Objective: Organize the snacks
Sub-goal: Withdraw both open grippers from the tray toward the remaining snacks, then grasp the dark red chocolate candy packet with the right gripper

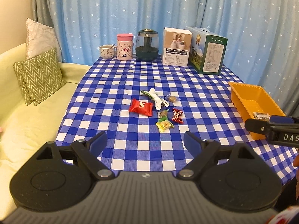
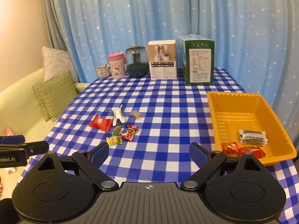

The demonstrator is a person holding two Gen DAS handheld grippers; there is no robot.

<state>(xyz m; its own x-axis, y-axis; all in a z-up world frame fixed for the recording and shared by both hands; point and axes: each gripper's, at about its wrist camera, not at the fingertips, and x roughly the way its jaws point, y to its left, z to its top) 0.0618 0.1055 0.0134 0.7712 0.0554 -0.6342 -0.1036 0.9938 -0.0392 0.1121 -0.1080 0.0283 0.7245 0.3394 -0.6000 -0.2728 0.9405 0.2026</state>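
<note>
Left wrist view: the left gripper (image 1: 145, 141) has its jaws spread wide with nothing between them, only checked cloth of the worktop (image 1: 196, 85). Ahead of the jaws, well apart from them, lies the loose cluster of snacks: a yellow-green candy (image 1: 164, 125) nearest, a red foil candy (image 1: 177, 116) just right of it, a small green-wrapped sweet (image 1: 163, 114), a red pillow pack (image 1: 141, 106) to the left, a white-and-green wrapper (image 1: 157, 99), and a clear-wrapped brown cube (image 1: 171, 99) farthest. All look light, crinkly and slippery; my judgement is to pinch across the plump middle rather than the twisted ends, which would likely slide out. The red pack carries white characters too small to read. The other tool at the right edge shows "DAS". Right wrist view: the right gripper (image 2: 149, 153) is likewise wide and empty. The same cluster lies ahead and left of its jaws; the orange tray (image 2: 211, 100) sits ahead to the right, already holding red foil candies (image 2: 243, 149) and a white bar pack (image 2: 252, 134), print unreadable. The tool at the left edge reads "Robot.AI". A pink cup (image 2: 116, 67) at the back shows a Hello Kitty figure.
</note>
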